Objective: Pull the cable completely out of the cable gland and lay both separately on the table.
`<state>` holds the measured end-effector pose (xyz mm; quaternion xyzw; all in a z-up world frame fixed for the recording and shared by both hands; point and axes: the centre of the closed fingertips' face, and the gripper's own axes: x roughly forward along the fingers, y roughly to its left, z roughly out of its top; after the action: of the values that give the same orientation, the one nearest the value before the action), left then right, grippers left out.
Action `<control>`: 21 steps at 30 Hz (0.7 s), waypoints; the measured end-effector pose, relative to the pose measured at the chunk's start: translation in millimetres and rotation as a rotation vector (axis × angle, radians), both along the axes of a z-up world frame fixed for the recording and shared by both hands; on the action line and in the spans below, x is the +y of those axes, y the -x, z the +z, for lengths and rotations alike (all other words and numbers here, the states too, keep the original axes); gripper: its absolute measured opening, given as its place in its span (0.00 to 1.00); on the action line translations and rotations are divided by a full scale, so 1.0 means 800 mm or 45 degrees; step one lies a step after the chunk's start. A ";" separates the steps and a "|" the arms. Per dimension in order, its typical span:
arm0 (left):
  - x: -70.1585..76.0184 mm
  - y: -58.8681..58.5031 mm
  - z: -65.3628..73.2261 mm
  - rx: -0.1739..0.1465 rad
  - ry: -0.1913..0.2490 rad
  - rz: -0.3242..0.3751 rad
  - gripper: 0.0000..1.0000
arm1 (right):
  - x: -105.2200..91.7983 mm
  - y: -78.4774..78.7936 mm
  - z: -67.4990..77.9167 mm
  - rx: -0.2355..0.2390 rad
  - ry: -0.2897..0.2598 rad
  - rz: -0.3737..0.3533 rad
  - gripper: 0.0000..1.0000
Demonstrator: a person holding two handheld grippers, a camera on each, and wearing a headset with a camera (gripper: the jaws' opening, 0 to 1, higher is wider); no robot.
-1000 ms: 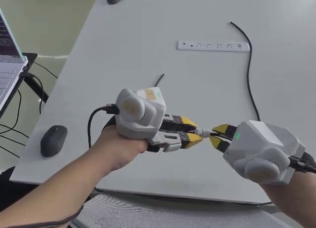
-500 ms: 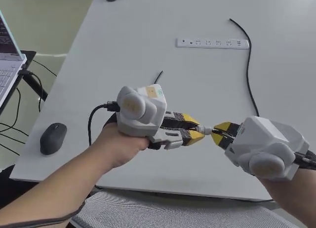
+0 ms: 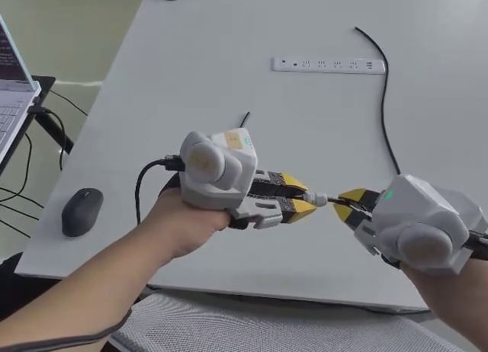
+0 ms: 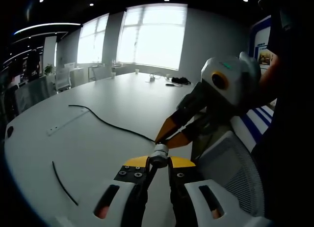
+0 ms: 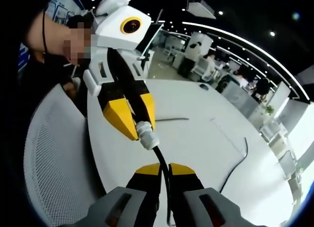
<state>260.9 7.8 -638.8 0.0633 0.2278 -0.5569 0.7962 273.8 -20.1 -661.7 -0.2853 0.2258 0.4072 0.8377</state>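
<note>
My left gripper (image 3: 303, 200) is shut on a small white cable gland (image 3: 317, 200), held in the air above the table's near edge. A thin black cable (image 3: 334, 202) runs out of the gland into my right gripper (image 3: 349, 203), which is shut on it just to the right. In the left gripper view the gland (image 4: 159, 152) sits between the yellow tips of my gripper (image 4: 158, 161), and the right gripper (image 4: 167, 136) points at it. In the right gripper view the cable (image 5: 164, 172) passes between my jaws, up to the gland (image 5: 146, 133) in the left gripper (image 5: 135, 121).
A white power strip (image 3: 329, 65) lies far on the white table (image 3: 191, 85), with its black cord (image 3: 385, 108) running toward the right edge. A short black wire (image 3: 245, 122) lies mid-table. A mouse (image 3: 82, 212) sits at the near left corner, a laptop (image 3: 11, 100) beyond the edge.
My right gripper has drawn away to the right, so a longer stretch of black cable shows between it and the gland. The left gripper has stayed about where it was.
</note>
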 end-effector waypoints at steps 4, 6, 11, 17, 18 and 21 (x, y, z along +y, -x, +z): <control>0.000 0.000 -0.001 0.004 -0.002 0.004 0.15 | 0.001 0.000 -0.002 0.013 -0.019 -0.011 0.00; 0.001 -0.001 -0.001 0.002 -0.006 0.004 0.15 | -0.003 -0.001 -0.005 0.017 -0.009 -0.024 0.00; 0.002 -0.002 0.000 0.003 -0.002 0.009 0.15 | -0.019 -0.008 -0.015 0.096 -0.079 -0.121 0.00; 0.001 -0.002 0.002 0.003 0.010 0.012 0.15 | -0.038 -0.016 -0.025 0.153 -0.122 -0.216 0.00; 0.000 -0.002 0.002 0.002 0.011 0.011 0.15 | -0.041 -0.016 -0.028 0.166 -0.131 -0.233 0.00; -0.001 -0.002 0.002 -0.001 0.011 0.011 0.15 | -0.050 -0.018 -0.038 0.199 -0.145 -0.293 0.00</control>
<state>262.3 6.9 -637.4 0.0590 0.2253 -0.5544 0.7990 287.8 -60.0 -692.4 -0.1770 0.2980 0.3414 0.8737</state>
